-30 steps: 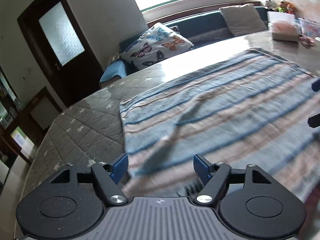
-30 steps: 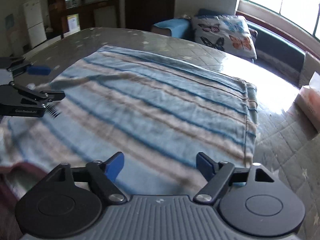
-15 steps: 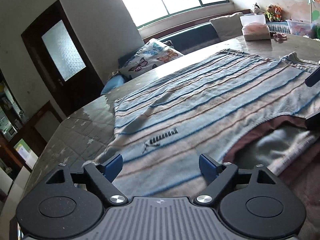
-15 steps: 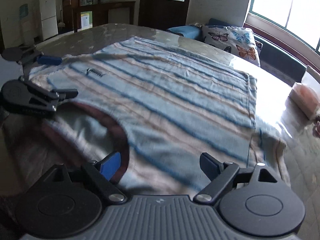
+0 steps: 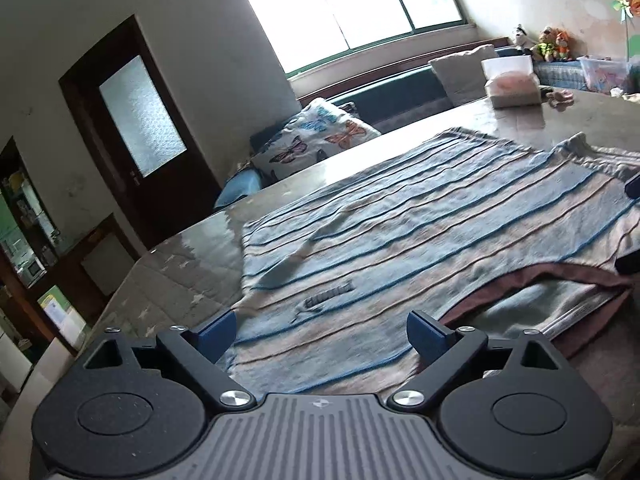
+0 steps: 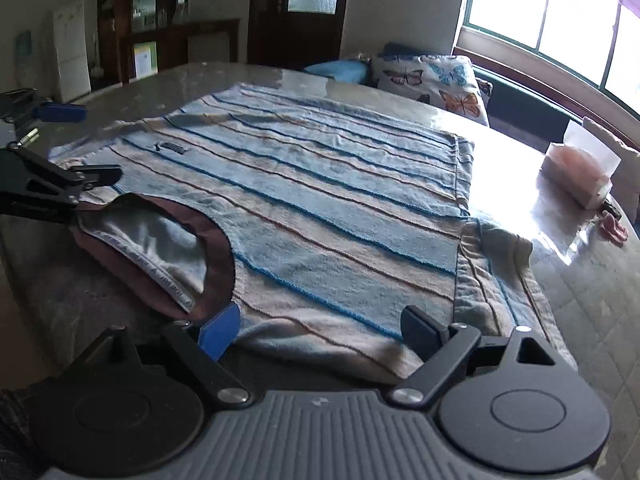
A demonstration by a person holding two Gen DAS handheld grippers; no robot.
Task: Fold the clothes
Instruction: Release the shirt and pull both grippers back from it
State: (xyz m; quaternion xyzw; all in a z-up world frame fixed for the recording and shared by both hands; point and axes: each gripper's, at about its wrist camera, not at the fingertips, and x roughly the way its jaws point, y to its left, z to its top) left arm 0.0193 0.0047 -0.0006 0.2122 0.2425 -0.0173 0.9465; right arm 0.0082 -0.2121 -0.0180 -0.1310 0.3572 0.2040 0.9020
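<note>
A shirt (image 5: 400, 232) with blue and beige stripes lies spread flat on the table, its brown collar (image 6: 216, 240) opening toward me. A small dark logo sits near the left shoulder. My left gripper (image 5: 320, 332) is open just above the left shoulder edge, with cloth lying under its fingers but not pinched. My right gripper (image 6: 320, 328) is open over the right shoulder, beside the collar. The right wrist view shows the shirt (image 6: 320, 184) whole, with the left gripper (image 6: 80, 142) at its far left. The right gripper (image 5: 632, 226) shows at the left wrist view's right edge.
The table (image 6: 580, 320) carries a grey quilted cover under clear film. A tissue box (image 6: 576, 176) and a small pink item (image 6: 612, 228) sit at the far right. Beyond the table are a bench with a butterfly pillow (image 5: 316, 136), a window and a dark door.
Both grippers have drawn back toward the collar end and stayed open. The shirt has settled flat, and its brown collar has come into sight.
</note>
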